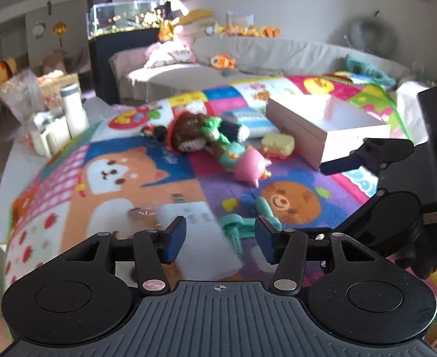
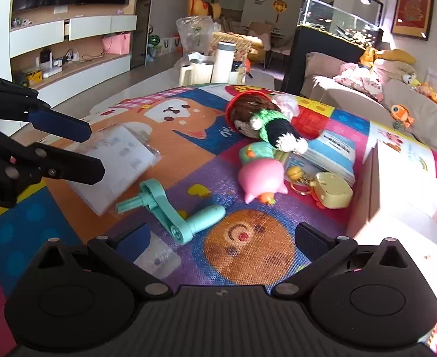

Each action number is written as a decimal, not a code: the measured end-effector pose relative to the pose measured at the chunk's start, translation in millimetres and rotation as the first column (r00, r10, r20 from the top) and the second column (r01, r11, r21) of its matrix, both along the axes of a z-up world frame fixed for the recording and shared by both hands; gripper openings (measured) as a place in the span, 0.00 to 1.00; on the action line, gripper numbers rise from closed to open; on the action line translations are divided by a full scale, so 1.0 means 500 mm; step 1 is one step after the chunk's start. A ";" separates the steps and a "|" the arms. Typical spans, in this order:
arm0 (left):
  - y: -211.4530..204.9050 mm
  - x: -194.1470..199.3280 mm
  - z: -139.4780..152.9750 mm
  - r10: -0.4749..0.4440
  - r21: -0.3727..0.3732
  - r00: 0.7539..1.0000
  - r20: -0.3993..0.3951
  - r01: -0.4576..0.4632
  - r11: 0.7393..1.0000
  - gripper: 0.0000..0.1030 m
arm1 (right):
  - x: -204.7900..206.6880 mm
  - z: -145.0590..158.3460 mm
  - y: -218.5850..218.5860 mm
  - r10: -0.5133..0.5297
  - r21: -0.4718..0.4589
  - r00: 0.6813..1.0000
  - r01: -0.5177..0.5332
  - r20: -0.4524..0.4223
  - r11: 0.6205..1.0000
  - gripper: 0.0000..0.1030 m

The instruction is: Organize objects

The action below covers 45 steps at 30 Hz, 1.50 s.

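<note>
On the colourful play mat lies a pile of toys: a knitted doll, a pink toy and a yellow toy. A teal crank handle lies nearer, beside a flat white packet. My left gripper hovers open over the packet, its pads not pressing on it. My right gripper stands wide open above the mat's bear picture, just right of the crank, holding nothing.
An open white box sits on the mat to the right of the toys. A blue-and-white booklet lies under the pile. A white bottle and a jug stand beyond the mat. A sofa with plush toys lies behind.
</note>
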<state>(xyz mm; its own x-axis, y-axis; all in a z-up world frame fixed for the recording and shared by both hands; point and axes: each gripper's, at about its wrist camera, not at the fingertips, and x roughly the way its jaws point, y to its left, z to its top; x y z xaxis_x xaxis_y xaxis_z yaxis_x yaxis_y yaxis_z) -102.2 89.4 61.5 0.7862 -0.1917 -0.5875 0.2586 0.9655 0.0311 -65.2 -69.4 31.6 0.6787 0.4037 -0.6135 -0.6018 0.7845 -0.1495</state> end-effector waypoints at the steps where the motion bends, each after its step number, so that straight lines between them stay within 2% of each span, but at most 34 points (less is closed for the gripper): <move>1: -0.006 0.010 -0.008 0.019 0.019 1.000 -0.015 -0.018 1.000 0.55 | 0.001 -0.004 -0.005 -0.010 -0.003 1.000 0.010 0.002 1.000 1.00; 4: -0.016 0.031 -0.014 0.090 0.065 0.996 -0.006 -0.089 0.994 0.54 | 0.003 -0.012 -0.028 -0.055 -0.005 0.998 0.055 -0.004 0.998 1.00; 7: -0.011 0.032 -0.002 0.104 0.028 0.995 -0.004 -0.103 0.994 0.54 | 0.000 -0.013 -0.055 -0.098 0.007 0.995 0.098 0.000 0.995 1.00; 10: 0.008 0.007 0.020 0.105 -0.014 0.993 0.046 -0.105 0.994 0.54 | -0.003 -0.005 -0.074 -0.117 0.046 0.993 0.118 -0.019 0.992 1.00; 12: 0.038 -0.002 0.037 0.167 -0.046 0.983 0.078 -0.164 0.985 0.54 | -0.008 0.008 -0.072 -0.094 0.091 0.995 0.097 -0.037 0.991 1.00; 14: 0.078 0.001 0.045 0.266 -0.077 0.960 0.091 -0.260 0.963 0.54 | -0.014 0.022 -0.050 -0.047 0.139 0.997 0.054 -0.053 0.989 1.00; 17: 0.148 0.014 0.042 0.423 -0.138 0.906 0.032 -0.415 0.899 0.51 | -0.028 0.043 0.020 0.051 0.190 0.997 -0.039 -0.061 0.981 0.99; 20: 0.188 0.008 0.029 0.471 -0.179 0.882 -0.009 -0.465 0.867 0.51 | -0.040 0.046 0.102 0.160 0.214 0.983 -0.138 -0.086 0.967 0.91; 22: 0.193 0.002 0.020 0.468 -0.180 0.884 -0.022 -0.463 0.868 0.51 | -0.041 0.035 0.153 0.193 0.191 0.977 -0.174 -0.090 0.966 0.88; 24: 0.189 -0.003 0.013 0.447 -0.188 0.894 -0.037 -0.445 0.875 0.51 | -0.039 0.016 0.191 0.188 0.138 0.978 -0.174 -0.094 0.975 0.75; 25: 0.187 -0.006 0.011 0.433 -0.194 0.900 -0.042 -0.433 0.880 0.51 | -0.034 0.008 0.200 0.186 0.119 0.976 -0.172 -0.114 0.978 0.55; 26: 0.183 -0.010 0.009 0.417 -0.199 0.907 -0.048 -0.418 0.886 0.51 | -0.028 0.005 0.200 0.178 0.113 0.974 -0.163 -0.139 0.980 0.49; 28: 0.163 -0.005 -0.001 0.370 -0.198 0.926 -0.079 -0.378 0.904 0.51 | -0.024 0.011 0.176 0.168 0.145 0.972 -0.145 -0.164 0.979 0.48; 30: 0.141 0.012 -0.014 0.333 -0.191 0.935 -0.120 -0.351 0.917 0.51 | -0.028 0.022 0.137 0.135 0.152 0.979 -0.112 -0.150 0.982 0.48; 39: 0.081 0.099 -0.049 0.277 -0.202 0.943 -0.186 -0.312 0.928 0.55 | -0.062 0.051 -0.087 -0.048 0.145 0.984 0.074 -0.173 0.987 0.48; 41: 0.067 0.109 -0.053 0.258 -0.196 0.946 -0.198 -0.296 0.935 0.51 | -0.074 0.054 -0.131 -0.097 0.140 0.980 0.122 -0.171 0.983 0.48; 43: 0.057 0.107 -0.048 0.268 -0.199 0.943 -0.198 -0.306 0.931 0.47 | -0.083 0.059 -0.175 -0.136 0.157 0.976 0.163 -0.172 0.974 0.48; 45: 0.047 0.096 -0.033 0.248 -0.217 0.950 -0.189 -0.287 0.933 0.39 | -0.093 0.067 -0.209 -0.170 0.180 0.971 0.200 -0.168 0.963 0.48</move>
<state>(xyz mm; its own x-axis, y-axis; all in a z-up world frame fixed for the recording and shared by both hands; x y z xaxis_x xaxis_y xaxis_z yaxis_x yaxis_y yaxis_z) -54.3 112.8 45.2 0.7299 -0.1370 -0.6697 -0.0276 0.9730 -0.2291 -111.8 -173.9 64.8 0.6591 0.4008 -0.6363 -0.4468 0.8893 0.0973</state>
